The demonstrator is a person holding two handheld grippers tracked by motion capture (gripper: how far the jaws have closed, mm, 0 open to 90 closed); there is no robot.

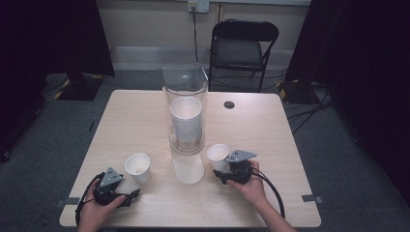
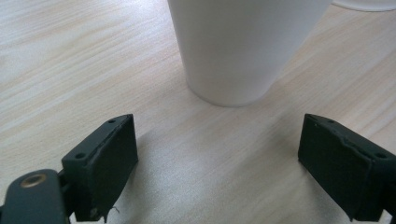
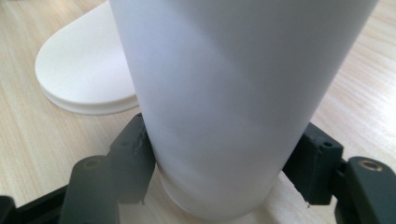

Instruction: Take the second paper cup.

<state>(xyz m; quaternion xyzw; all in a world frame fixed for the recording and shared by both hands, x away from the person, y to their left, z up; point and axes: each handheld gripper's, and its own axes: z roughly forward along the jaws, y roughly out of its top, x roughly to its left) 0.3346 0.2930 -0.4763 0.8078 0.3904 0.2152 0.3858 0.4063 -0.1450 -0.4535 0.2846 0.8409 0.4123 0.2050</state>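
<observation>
Two white paper cups stand on the wooden table (image 1: 135,116). The left cup (image 1: 138,167) (image 2: 243,46) stands upright just ahead of my left gripper (image 1: 131,193) (image 2: 217,158), whose jaws are open wide with bare tabletop between them. My right gripper (image 1: 220,173) (image 3: 222,163) is shut on the right cup (image 1: 218,155) (image 3: 233,93) near its base, one pad against each side. That cup is upright with its base at the table. Between the two cups stands a clear cup dispenser (image 1: 186,92) holding a stack of cups (image 1: 185,123) on a white base (image 1: 187,166) (image 3: 84,79).
A small dark round hole (image 1: 229,104) sits in the tabletop at the back right. A black folding chair (image 1: 241,46) stands beyond the far edge. Dark curtains hang on both sides. A hand holds each gripper near the front edge.
</observation>
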